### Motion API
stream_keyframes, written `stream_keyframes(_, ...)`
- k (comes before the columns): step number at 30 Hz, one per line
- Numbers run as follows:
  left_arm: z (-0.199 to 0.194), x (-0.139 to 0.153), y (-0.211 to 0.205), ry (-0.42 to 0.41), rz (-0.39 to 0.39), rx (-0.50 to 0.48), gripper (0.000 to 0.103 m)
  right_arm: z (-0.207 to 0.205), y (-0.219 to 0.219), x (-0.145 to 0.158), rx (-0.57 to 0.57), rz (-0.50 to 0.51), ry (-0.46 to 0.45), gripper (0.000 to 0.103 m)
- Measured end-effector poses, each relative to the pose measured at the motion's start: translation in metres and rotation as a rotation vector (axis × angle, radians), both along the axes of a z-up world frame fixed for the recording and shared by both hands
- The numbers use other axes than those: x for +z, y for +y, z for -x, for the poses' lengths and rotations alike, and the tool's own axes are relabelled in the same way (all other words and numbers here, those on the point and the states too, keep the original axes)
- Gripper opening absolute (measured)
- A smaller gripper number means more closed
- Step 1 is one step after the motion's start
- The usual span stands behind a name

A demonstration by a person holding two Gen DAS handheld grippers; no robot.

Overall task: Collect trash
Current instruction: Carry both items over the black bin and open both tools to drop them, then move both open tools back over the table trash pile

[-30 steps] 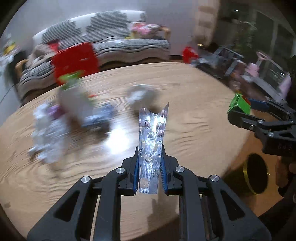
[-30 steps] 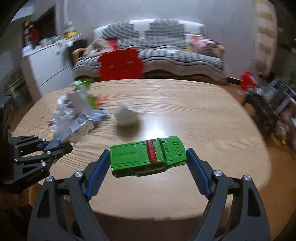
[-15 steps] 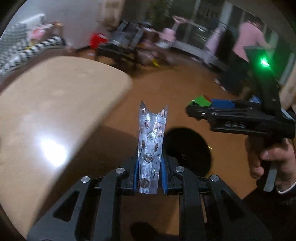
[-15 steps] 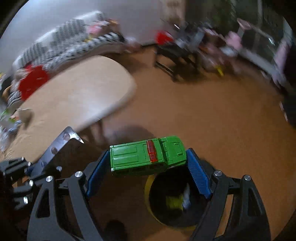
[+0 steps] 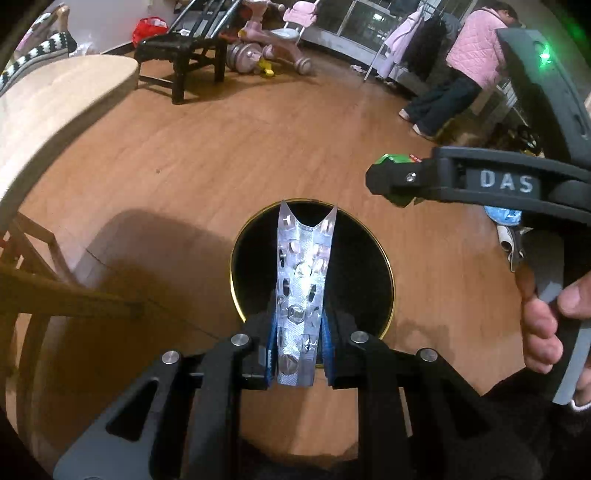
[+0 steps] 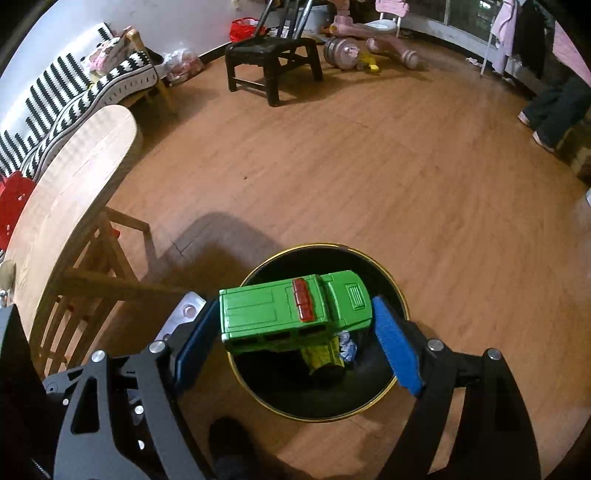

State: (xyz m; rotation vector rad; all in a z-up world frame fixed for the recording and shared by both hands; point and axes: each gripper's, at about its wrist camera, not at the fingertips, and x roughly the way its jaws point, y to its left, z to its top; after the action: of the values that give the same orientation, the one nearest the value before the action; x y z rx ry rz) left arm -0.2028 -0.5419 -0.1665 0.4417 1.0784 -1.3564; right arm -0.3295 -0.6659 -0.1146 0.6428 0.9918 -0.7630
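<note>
My left gripper is shut on a silver pill blister strip, which stands up above the black bin with a gold rim on the floor. In the right wrist view my right gripper is shut on a green toy car, held sideways over the same bin. Yellow and white trash lies in the bin's bottom. The right gripper also shows in the left wrist view, up and to the right of the strip, with a hand on its handle. A corner of the strip peeks in at the left of the right wrist view.
The round wooden table and its legs stand at the left. A black chair and pink ride-on toys are at the back, with a striped sofa. A person in a pink jacket stands far right. A shoe is near the bin.
Both grippers swung away from the table and down toward the floor, and now hang over the bin. Each keeps its grip: the left on the blister strip, the right on the green car.
</note>
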Motion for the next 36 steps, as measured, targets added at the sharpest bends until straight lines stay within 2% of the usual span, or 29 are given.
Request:
stream_keyframes(3,-0.001,-0.002,-0.008,0.018,0.002,-0.008,0.019,0.006,-0.001,0.002,-0.007,0.003,-0.003,0.080)
stream_keyframes(5,-0.001,-0.006,-0.014,0.021,0.002,-0.017,0.023,0.007,-0.003,0.002,-0.015,-0.002,-0.012,0.081)
stream_keyframes(6,-0.001,-0.007,-0.015,0.019,0.002,-0.016,0.038,0.007,-0.004,0.003,-0.019,-0.007,-0.018,0.081)
stream_keyframes(7,-0.002,-0.008,-0.017,0.012,0.005,-0.006,0.064,0.007,-0.005,0.002,-0.021,-0.012,-0.022,0.081)
stream_keyframes(8,-0.002,-0.008,-0.013,0.008,0.011,0.001,0.072,0.008,-0.005,0.003,-0.022,-0.014,-0.022,0.086)
stream_keyframes(9,-0.002,-0.006,-0.012,0.005,0.027,0.009,0.073,0.007,-0.005,0.004,-0.022,-0.011,-0.021,0.090)
stream_keyframes(14,-0.007,0.007,0.000,0.000,0.044,0.035,0.075,-0.005,0.005,0.011,0.004,0.009,-0.018,0.090)
stream_keyframes(18,-0.028,0.030,0.027,-0.017,0.061,0.084,0.079,-0.029,0.024,0.032,0.063,0.051,-0.060,0.090)
stream_keyframes(24,-0.080,0.085,0.113,-0.090,0.125,0.247,0.091,-0.088,0.085,0.076,0.249,0.126,-0.190,0.094)
stream_keyframes(28,-0.128,0.119,0.198,-0.153,0.152,0.456,0.093,-0.141,0.138,0.095,0.398,0.122,-0.253,0.094)
stream_keyframes(31,-0.154,0.129,0.259,-0.218,0.137,0.597,0.094,-0.184,0.186,0.109,0.524,0.128,-0.293,0.094)
stream_keyframes(36,-0.202,0.127,0.387,-0.205,0.098,0.855,0.094,-0.251,0.268,0.115,0.700,0.129,-0.315,0.094)
